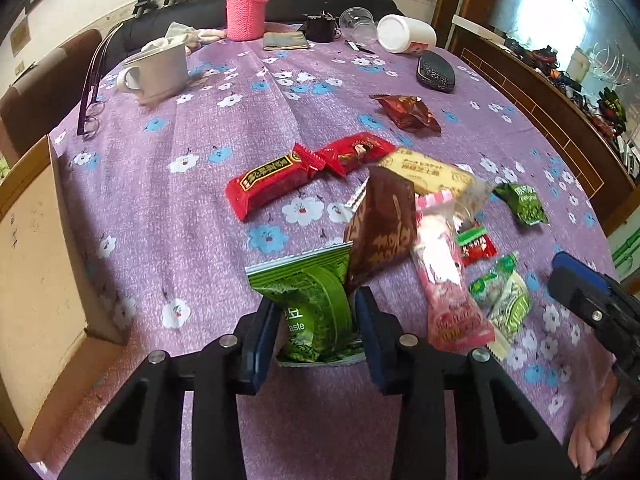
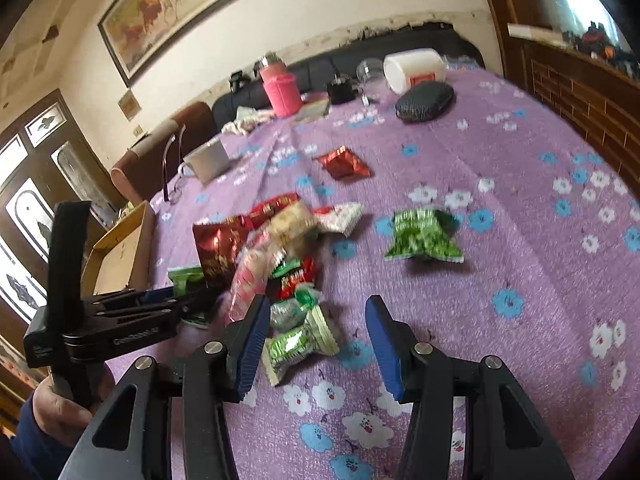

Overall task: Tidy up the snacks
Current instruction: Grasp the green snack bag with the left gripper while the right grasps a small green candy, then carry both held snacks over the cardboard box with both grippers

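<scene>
table (image 1: 168, 216) with purple flowery cloth | back edge: white mug (image 1: 158, 70), pink knit-sleeved bottle (image 1: 246, 4), tipped white jar (image 1: 404, 34), black glasses case (image 1: 435, 71), eyeglasses (image 1: 91, 92) on the left | middle: messy snack pile (image 1: 400, 216), long red bar (image 1: 268, 184), dark red packet (image 1: 408, 111) and green packet (image 2: 422, 234) off alone | cardboard box (image 1: 36, 248) on the left edge

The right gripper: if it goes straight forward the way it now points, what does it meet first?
Probably bare tablecloth. The right gripper is open, and the small green-and-white packets lie by its left finger, so they may be brushed. Further on lies the lone green packet, though depth is unclear.
</scene>
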A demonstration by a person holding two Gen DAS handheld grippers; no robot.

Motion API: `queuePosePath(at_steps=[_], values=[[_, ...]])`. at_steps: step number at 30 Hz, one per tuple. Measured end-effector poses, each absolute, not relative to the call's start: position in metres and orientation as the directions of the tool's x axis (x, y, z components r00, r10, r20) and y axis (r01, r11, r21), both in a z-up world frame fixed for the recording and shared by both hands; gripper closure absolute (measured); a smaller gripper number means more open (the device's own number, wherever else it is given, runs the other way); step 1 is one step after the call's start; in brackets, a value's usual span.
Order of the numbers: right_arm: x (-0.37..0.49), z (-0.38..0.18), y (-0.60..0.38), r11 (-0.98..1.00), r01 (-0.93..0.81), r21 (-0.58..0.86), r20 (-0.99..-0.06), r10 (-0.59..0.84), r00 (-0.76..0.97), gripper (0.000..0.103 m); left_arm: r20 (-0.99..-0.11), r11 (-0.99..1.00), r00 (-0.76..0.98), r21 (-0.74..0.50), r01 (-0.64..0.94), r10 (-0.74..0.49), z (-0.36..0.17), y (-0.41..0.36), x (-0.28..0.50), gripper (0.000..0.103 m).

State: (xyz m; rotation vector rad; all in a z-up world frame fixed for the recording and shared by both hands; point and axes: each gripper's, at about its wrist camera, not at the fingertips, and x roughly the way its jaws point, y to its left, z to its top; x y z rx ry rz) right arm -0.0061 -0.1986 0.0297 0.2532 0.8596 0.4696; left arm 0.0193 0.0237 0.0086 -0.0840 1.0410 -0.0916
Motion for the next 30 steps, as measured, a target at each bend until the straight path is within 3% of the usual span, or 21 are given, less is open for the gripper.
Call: queuePosePath(at_steps=[11,14,21,28,30], values=[[-0.009,0.014,-0.167,0.866,-0.389,0.313,-0.753,0.476,0.454,0.05,-0.845,0.997,0.528,-0.065,0.052,-0.082,0.008,0.02,0.016,0.07],[-0.008,0.013,-0.171,0.86,-0.384,0.337,-0.746,0.493,0.447,0.059,-0.844,0.996,0.53,-0.076,0.047,-0.089,0.009,0.022,0.014,0.072],[-0.008,0.014,-0.164,0.84,-0.415,0.35,-0.736,0.52,0.433,0.069,-0.839,0.996,0.537,-0.081,0.043,-0.091,0.01,0.022,0.01,0.073],[-0.003,0.012,-0.162,0.843,-0.392,0.369,-0.737,0.522,0.429,0.069,-0.831,0.995,0.547,-0.089,0.05,-0.102,0.009,0.022,0.012,0.073],[-0.004,0.012,-0.159,0.843,-0.394,0.368,-0.737,0.522,0.43,0.075,-0.828,0.994,0.551,-0.095,0.05,-0.107,0.009,0.023,0.012,0.073]])
